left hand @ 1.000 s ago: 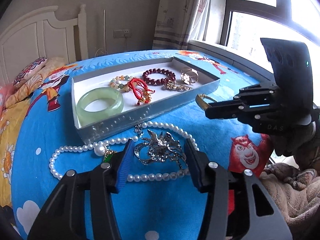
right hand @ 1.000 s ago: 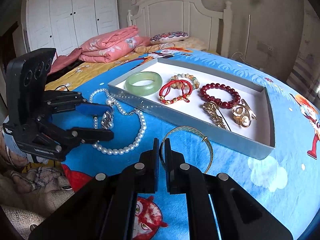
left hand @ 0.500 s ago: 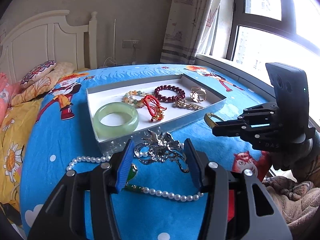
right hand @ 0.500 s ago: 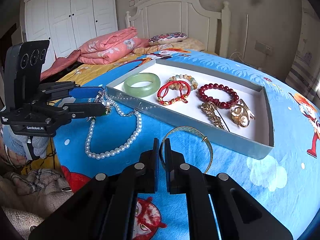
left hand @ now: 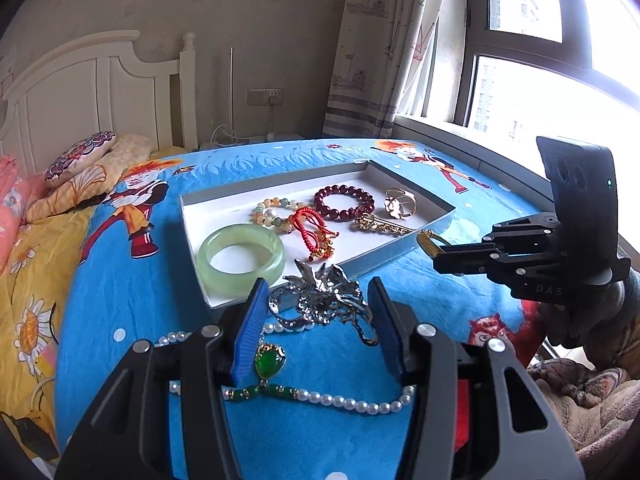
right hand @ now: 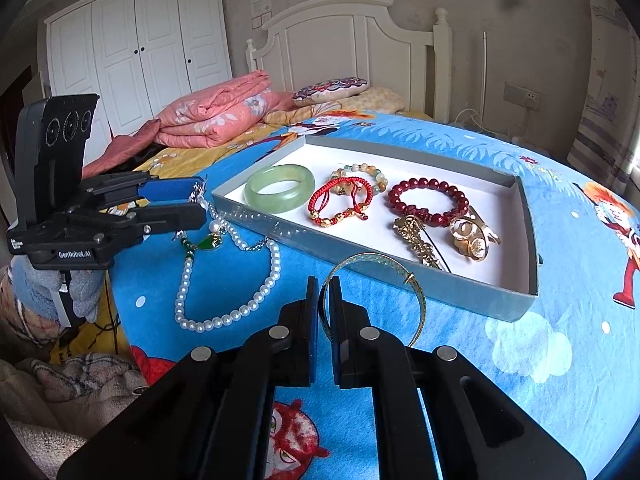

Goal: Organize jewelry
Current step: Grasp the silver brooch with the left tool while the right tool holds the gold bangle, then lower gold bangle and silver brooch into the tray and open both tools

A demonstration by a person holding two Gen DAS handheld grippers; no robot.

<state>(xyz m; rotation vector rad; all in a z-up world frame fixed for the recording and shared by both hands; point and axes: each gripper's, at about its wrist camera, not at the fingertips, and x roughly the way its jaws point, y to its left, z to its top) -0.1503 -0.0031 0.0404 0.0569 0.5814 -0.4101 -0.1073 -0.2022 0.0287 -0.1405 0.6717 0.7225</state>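
I log: pale green jade bangle [right hand: 280,187]; dark red bead bracelet [right hand: 428,201]; red cord bracelet [right hand: 340,202] with gold beads; white pearl necklace [right hand: 228,276], green pendant [left hand: 269,363]; silver brooch [left hand: 323,304]; gold bangle [right hand: 376,292]; grey tray [right hand: 400,276], white inside; blue cartoon-print cloth [right hand: 552,360].

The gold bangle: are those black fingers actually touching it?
Touching. In the right wrist view, the right gripper fingers are shut on the gold bangle, its thin band pinched between them.
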